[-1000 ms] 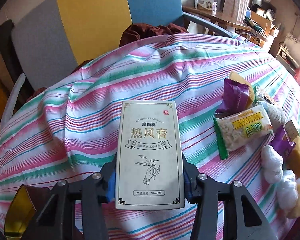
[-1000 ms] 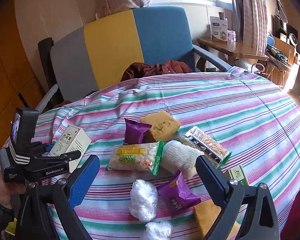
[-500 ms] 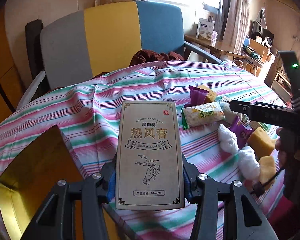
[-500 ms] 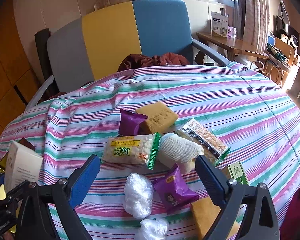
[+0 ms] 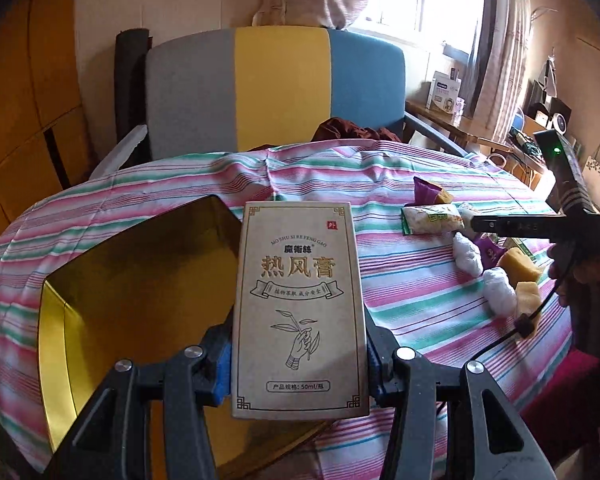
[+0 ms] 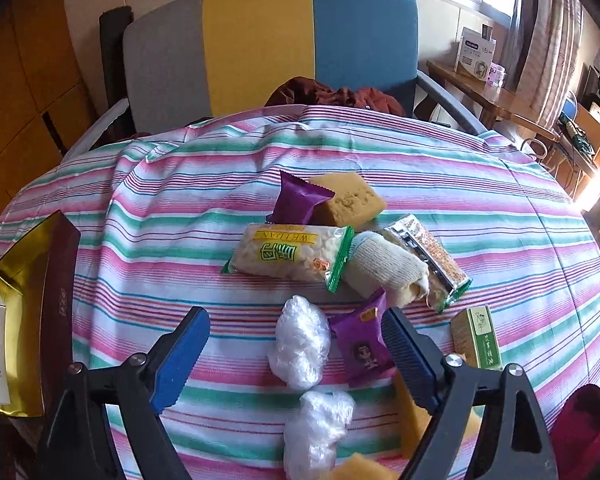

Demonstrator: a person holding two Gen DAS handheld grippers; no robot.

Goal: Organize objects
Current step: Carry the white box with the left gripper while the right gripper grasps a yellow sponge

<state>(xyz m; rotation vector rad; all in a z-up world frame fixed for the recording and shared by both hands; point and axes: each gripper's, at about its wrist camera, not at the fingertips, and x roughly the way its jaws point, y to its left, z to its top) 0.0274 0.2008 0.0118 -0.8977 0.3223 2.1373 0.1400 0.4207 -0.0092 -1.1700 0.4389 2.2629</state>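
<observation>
You are looking at a table under a striped cloth [image 6: 480,200], bearing a gold-lined box [image 6: 28,320] lying well left of the snack pile's rice-cracker packet [image 6: 288,256].

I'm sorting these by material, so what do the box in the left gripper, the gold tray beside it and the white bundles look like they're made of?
Beige box: matte printed cardboard, with crisp flat edges. Gold tray: probably foil-faced card, mirror-shiny inside; could be metal. White bundles: crinkled translucent plastic film, glossy highlights; contents hidden.
</observation>
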